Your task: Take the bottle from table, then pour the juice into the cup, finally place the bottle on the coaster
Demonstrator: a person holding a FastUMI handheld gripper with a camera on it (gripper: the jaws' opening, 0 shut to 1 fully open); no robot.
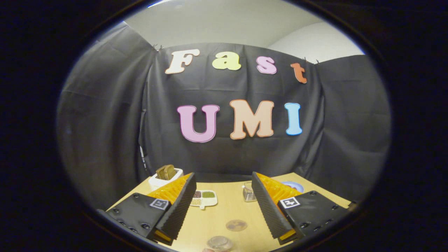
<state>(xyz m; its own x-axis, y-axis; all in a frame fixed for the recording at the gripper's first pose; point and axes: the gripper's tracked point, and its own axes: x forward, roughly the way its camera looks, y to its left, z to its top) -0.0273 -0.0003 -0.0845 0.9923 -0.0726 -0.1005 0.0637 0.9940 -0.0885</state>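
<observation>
Your tongs (223, 176) are standing wide open, and they are holding nothing. They are floating above the wooden surface (224, 213) and looking far over it.

The round brown coaster (236, 225) is lying between the two fingers, close to you. A round clear thing (219, 242) is sitting at about 7 o'clock from the coaster, right at the near edge. I am guessing it is the top of the bottle, seen from above, but I cannot tell for sure. The small clear cup (249, 192) is waiting at about 1 o'clock from the coaster, just beside the right finger.

Farther off, at about 11 o'clock, a little white dish (204, 198) with seeds in it is sitting by the left finger. Behind it a white holder (164, 178) is carrying something brown. A blue and white round thing (294, 185) is peeking out behind the right finger.

I am thinking the bottle is smooth and slippery, and a bit heavy with juice inside. If it is thin plastic, it is going to squash when you are squeezing hard. So you are needing to tip the tongs down and take it around the middle of its body, under the neck, with a soft, steady squeeze. Be keeping it upright so no juice is spilling.
</observation>
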